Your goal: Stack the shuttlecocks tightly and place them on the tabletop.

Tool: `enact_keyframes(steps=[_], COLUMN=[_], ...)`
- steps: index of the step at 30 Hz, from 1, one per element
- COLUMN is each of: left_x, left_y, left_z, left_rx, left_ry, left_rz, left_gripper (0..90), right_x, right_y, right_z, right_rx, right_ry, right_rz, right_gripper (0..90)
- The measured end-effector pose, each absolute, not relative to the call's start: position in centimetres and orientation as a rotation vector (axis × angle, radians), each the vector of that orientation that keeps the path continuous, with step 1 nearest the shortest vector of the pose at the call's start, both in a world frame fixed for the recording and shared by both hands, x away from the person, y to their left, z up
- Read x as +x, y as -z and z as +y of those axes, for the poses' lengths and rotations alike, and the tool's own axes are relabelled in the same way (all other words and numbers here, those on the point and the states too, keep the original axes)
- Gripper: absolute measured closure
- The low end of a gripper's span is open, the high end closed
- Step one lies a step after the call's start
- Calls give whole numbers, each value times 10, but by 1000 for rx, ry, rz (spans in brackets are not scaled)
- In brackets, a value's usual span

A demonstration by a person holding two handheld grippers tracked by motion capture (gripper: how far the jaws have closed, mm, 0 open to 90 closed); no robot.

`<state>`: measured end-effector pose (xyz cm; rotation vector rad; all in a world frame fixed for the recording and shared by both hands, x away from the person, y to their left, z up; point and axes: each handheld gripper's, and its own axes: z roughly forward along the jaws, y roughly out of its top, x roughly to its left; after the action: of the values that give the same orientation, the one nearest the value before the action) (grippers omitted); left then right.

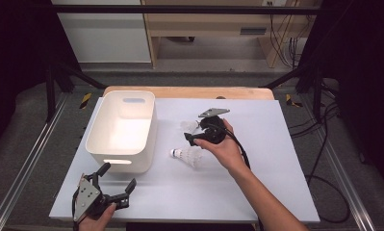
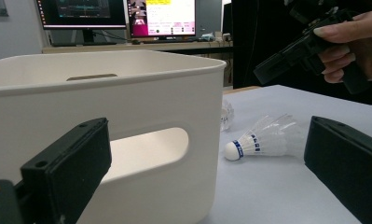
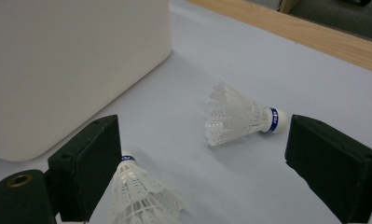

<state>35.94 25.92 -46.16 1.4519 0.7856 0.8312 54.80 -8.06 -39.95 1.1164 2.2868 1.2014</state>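
Note:
Two white feather shuttlecocks with blue bands lie on the white table to the right of a white bin (image 1: 122, 130). One shuttlecock (image 1: 187, 155) (image 2: 263, 142) is nearer the front; it sits just under my right gripper's left jaw (image 3: 137, 196). The other shuttlecock (image 1: 188, 126) (image 3: 239, 116) lies farther back and peeks out past the bin's corner (image 2: 226, 114). My right gripper (image 1: 189, 137) (image 3: 202, 158) hovers over them, open, with nothing between its pads. It also shows in the left gripper view (image 2: 291, 56). My left gripper (image 1: 117, 177) (image 2: 202, 172) is open at the front left, facing the bin's handle cut-out.
The bin (image 2: 127, 93) (image 3: 72, 60) looks empty from above. A wooden strip (image 1: 189, 91) runs along the table's far edge. Metal rails flank the table. Cables trail from the right gripper across the table's right side.

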Motion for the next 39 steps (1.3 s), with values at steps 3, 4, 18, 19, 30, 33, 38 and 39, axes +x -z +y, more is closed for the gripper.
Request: enact_keyframes(steps=[3,4,18,19,30,33,38,39], left_x=[360,360,360,360,360,360,360,360], left_y=[462,462,462,462,462,462,462,462], left_z=[259,259,258,258,259,258,259,259], left_rx=[1452,1452,1455,1455,1454,1455,1454,1454], left_ry=[-830,-830,-827,-827,-827,-827,-828,-828], left_rz=[786,786,781,781,782,781,781,781], left_gripper=[7,7,7,7,7,7,7,7], right_x=[554,556,574,574,579,580,581,581], right_y=[403,405,421,422,425,426,428,428], right_z=[-76,-75,-67,-67,-67,-67,-67,-67], right_rx=[1112,1111,1133,1133,1125,1124,1118,1108], right_ry=[-1181,-1177,-1110,-1105,-1085,-1079,-1082,-1080], right_rz=[2302,2302,2294,2295,2288,2284,2281,2282], right_gripper=[104,105,100,103,194,211,314,347])
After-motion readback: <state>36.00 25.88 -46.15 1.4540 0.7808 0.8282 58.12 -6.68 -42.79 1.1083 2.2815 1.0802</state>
